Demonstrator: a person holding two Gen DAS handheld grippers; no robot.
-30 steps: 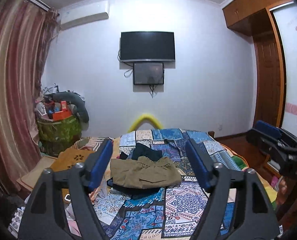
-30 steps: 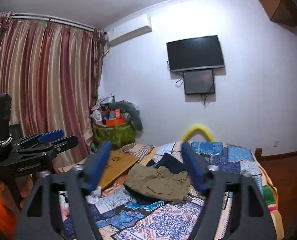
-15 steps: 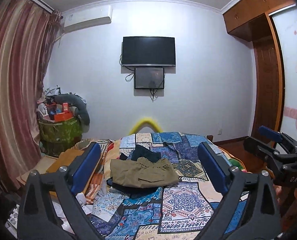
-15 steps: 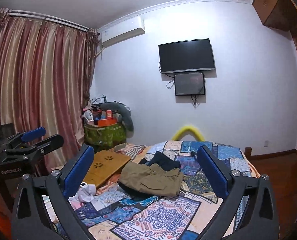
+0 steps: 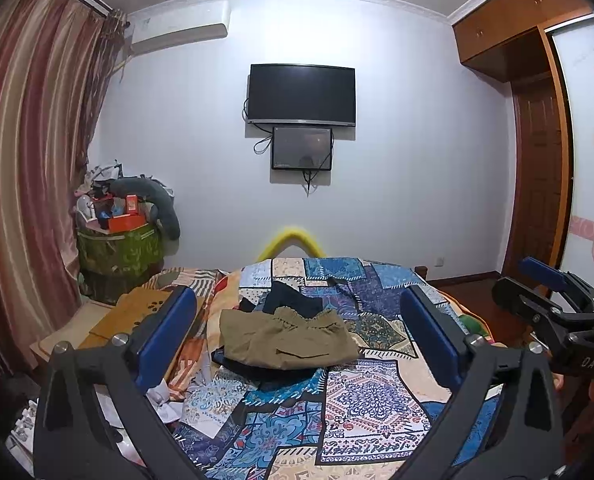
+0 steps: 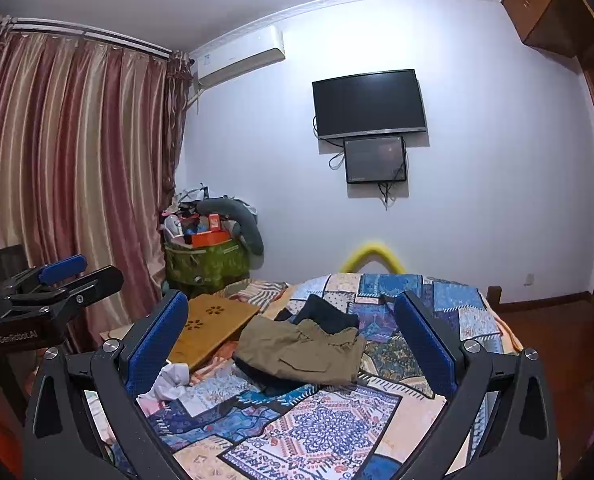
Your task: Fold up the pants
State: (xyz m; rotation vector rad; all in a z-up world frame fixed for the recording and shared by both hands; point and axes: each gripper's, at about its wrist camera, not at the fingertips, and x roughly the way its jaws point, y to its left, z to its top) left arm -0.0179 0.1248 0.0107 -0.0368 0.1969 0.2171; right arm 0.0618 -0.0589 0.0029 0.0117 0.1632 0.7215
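Currently the khaki pants [image 5: 287,340] lie folded in a squat rectangle on the patchwork bedspread [image 5: 361,396], near the middle of the bed. Dark garments [image 5: 293,300] lie beneath and behind them, showing past the far edge and under the near one. To the left of the bed sit a wooden lap desk [image 6: 211,330] and crumpled white cloth [image 6: 169,380]; a loaded green basket [image 5: 119,248] stands in the corner by the striped curtain [image 5: 25,168]. A television [image 5: 301,94] and a smaller screen [image 5: 301,148] are mounted on the far wall. Nothing lies between either claw and the pants.

Long axis of the folded pants runs left to right across the bed. The gathered waistband [image 5: 303,314] faces the far wall; a pocket slit [image 5: 301,354] shows on top.

Left gripper [image 5: 297,344] is spread wide, holding nothing, well short of the pants. Right gripper [image 6: 291,346] is likewise wide, unloaded and held back from them.
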